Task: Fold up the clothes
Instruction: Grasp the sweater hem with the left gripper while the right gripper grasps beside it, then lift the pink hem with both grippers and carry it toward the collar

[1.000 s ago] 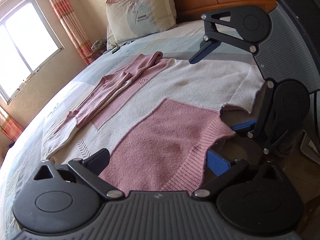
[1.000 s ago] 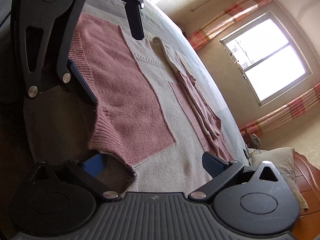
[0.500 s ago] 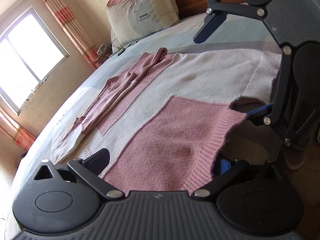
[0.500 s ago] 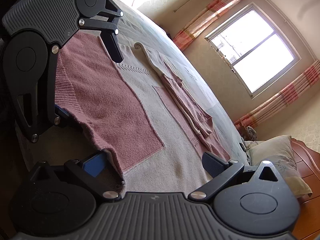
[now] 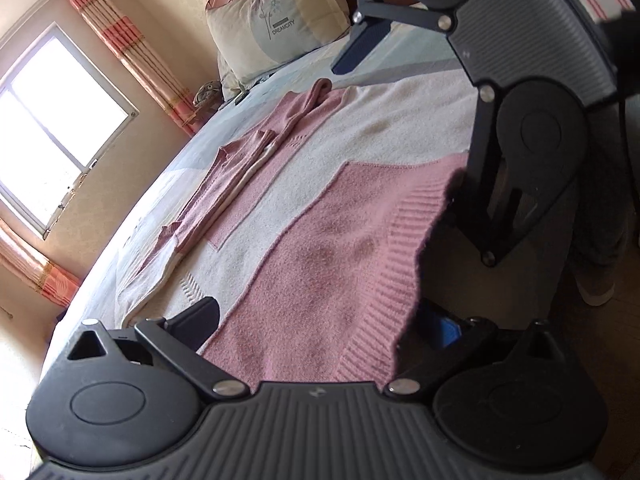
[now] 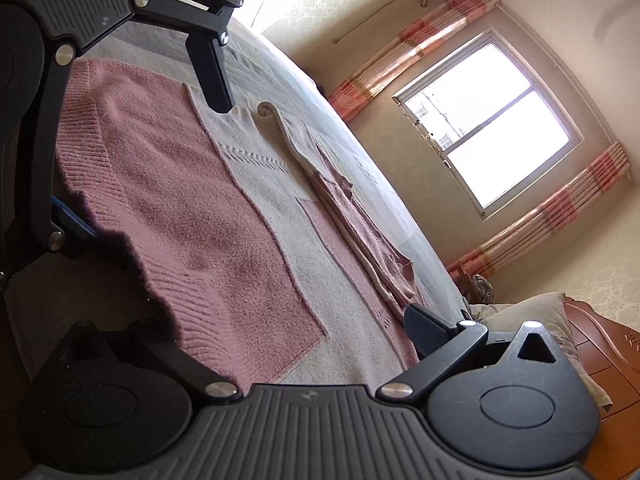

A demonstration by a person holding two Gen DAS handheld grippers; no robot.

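A pink and cream knit sweater (image 5: 320, 240) lies flat on the bed, one sleeve (image 5: 240, 168) folded across its body. My left gripper (image 5: 320, 320) is open and straddles the ribbed pink hem (image 5: 400, 264): one finger rests over the fabric, and the blue-padded finger (image 5: 444, 328) sits under the raised edge. My right gripper (image 6: 292, 328) is open and straddles the same hem (image 6: 188, 320) further along, with its left finger hidden beneath the knit. Each view shows the other gripper, the right gripper (image 5: 404, 128) and the left gripper (image 6: 144, 160), standing close by over the hem.
A pale pillow (image 5: 280, 28) leans on the wooden headboard (image 6: 600, 344) at the head of the bed. A window (image 6: 488, 120) with striped curtains (image 5: 136, 52) lies beyond the far side of the bed. A person's trouser leg and shoe (image 5: 596, 280) stand at the near edge.
Both grippers have closed in on each other along the hem and risen. The ribbed pink edge now stands higher and covers more of the lower fingers. Both stay wide apart.
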